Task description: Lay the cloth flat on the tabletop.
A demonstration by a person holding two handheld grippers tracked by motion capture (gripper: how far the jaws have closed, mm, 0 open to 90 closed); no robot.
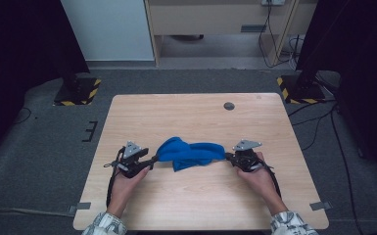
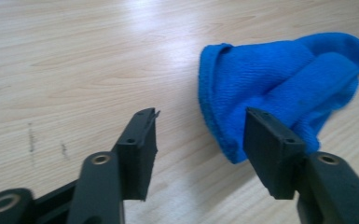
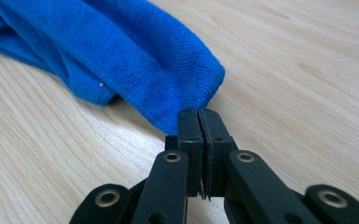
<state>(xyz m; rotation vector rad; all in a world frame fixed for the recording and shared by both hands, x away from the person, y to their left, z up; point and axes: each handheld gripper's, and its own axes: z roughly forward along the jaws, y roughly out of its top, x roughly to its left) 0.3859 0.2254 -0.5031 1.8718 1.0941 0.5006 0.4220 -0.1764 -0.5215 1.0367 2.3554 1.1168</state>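
Right gripper [image 3: 199,116] is pinching the blue cloth [image 3: 121,51] at its edge, jaws clamped together. Left gripper [image 2: 200,140] is sitting released beside the cloth's other end on the table [image 2: 74,56].

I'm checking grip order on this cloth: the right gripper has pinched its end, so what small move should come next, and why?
Probably closing the left gripper on the near edge of the blue cloth. Its jaws stand open, one pad beside the hem, nothing pinched, while the right gripper is shut on the other end. Lifting or spreading it likely needs both ends held.
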